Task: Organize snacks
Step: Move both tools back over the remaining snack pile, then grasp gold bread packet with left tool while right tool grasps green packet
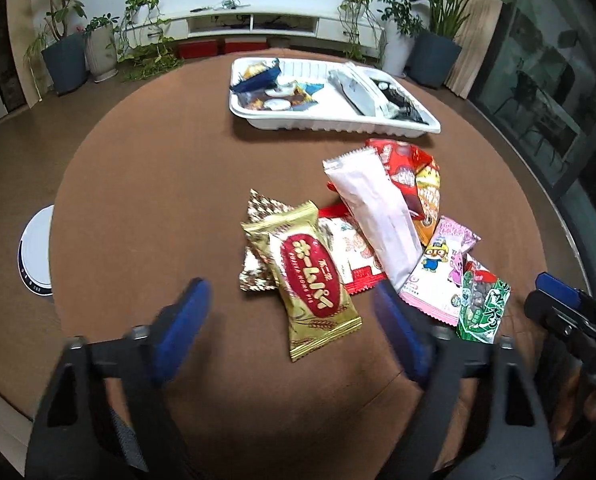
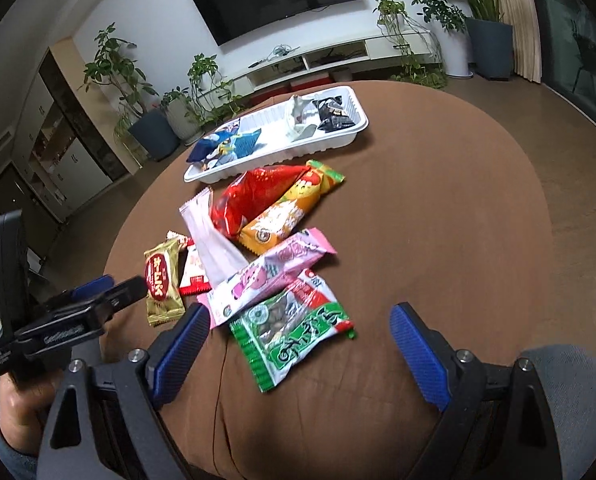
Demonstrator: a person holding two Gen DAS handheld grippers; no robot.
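A pile of snack packets lies on the round brown table (image 1: 157, 184). A gold packet with a red oval (image 1: 310, 284) lies nearest my left gripper (image 1: 293, 320), which is open and empty just in front of it. A long white packet (image 1: 372, 216), a red bag (image 1: 402, 164), a pink packet (image 1: 438, 272) and a green packet (image 1: 484, 304) lie to the right. My right gripper (image 2: 300, 322) is open and empty, its fingers on either side of the green packet (image 2: 293, 332). A white tray (image 1: 338, 124) holding several snacks stands at the far side.
The tray (image 2: 318, 152) also shows in the right wrist view, with the red bag (image 2: 253, 196) and an orange packet (image 2: 285, 208) before it. A white round device (image 1: 37, 252) sits past the table's left edge. Potted plants and a TV cabinet (image 1: 257, 20) stand beyond.
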